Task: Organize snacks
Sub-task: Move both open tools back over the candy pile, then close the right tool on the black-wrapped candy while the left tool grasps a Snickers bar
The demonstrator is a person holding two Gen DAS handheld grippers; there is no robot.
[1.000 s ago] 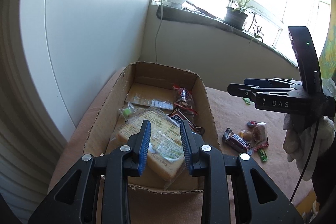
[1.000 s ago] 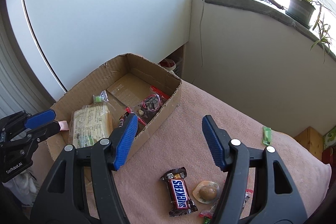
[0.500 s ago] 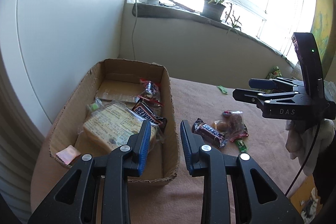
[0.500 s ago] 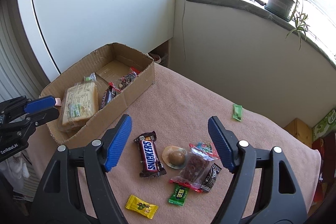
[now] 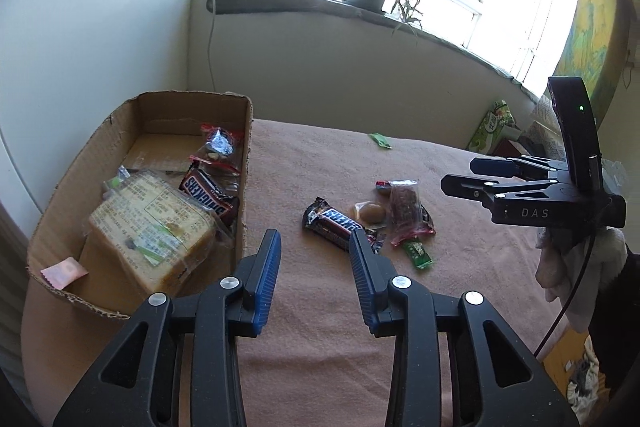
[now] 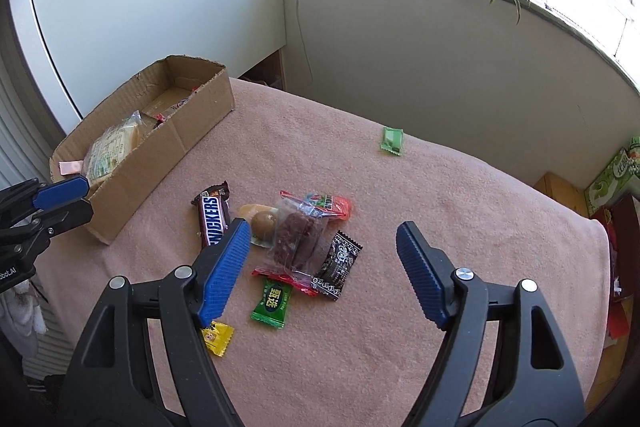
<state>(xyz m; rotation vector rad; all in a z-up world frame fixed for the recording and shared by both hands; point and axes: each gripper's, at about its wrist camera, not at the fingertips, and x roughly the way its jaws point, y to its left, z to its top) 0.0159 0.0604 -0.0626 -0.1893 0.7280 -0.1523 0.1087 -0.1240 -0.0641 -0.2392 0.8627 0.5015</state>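
- Cardboard box (image 5: 244, 163) w/ bread pack (image 5: 152, 223) inside.
- We hold left gripper (image 5: 314, 247) part-spread, empty, above cloth.
- Right gripper (image 6: 324, 247) spread wide over loose Snickers bar (image 6: 214, 215), empty.

"SNICKERS" on bar (image 6: 214, 217); "DAS" on right tool (image 5: 476, 175)

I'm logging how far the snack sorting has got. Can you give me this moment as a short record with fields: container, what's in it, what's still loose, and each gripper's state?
container: open brown cardboard box on the pink cloth-covered table
in box: bagged sliced bread, Snickers bar, clear nut packet, small pink sachet
loose cluster: brown Snickers bar, round brown sweet, clear red-edged date packet, black sachet, green sachet, yellow candy
loose apart: green packet near the far edge
left gripper: open, empty
right gripper: open, empty, above the cluster
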